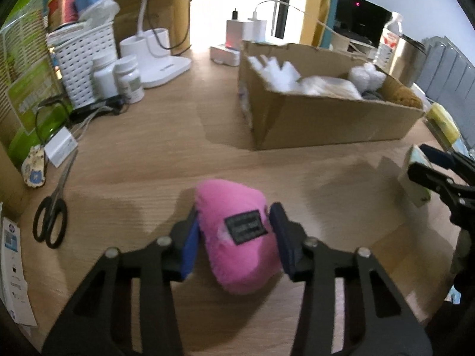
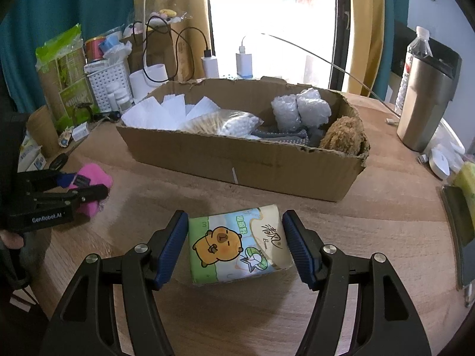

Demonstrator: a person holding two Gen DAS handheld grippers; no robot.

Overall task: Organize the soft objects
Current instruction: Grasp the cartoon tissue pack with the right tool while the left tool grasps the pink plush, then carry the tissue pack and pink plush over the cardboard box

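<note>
Left gripper (image 1: 234,234) has its pads pinching the pink plush toy (image 1: 237,237) near the desk's (image 1: 178,154) front edge. The right gripper (image 2: 236,249) brackets a tissue pack (image 2: 237,246), pads touching its sides at most, so I can't tell if it's clamped. Plush squishes, so it might slip on the lift toward the cardboard box (image 2: 267,163), and that torn rim could snag it.

2 wrist views — shared cardboard box (image 1: 326,118) ahead

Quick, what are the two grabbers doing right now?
Left gripper: fingers closed on the pink plush toy.
Right gripper: fingers closed on the tissue pack.
</note>
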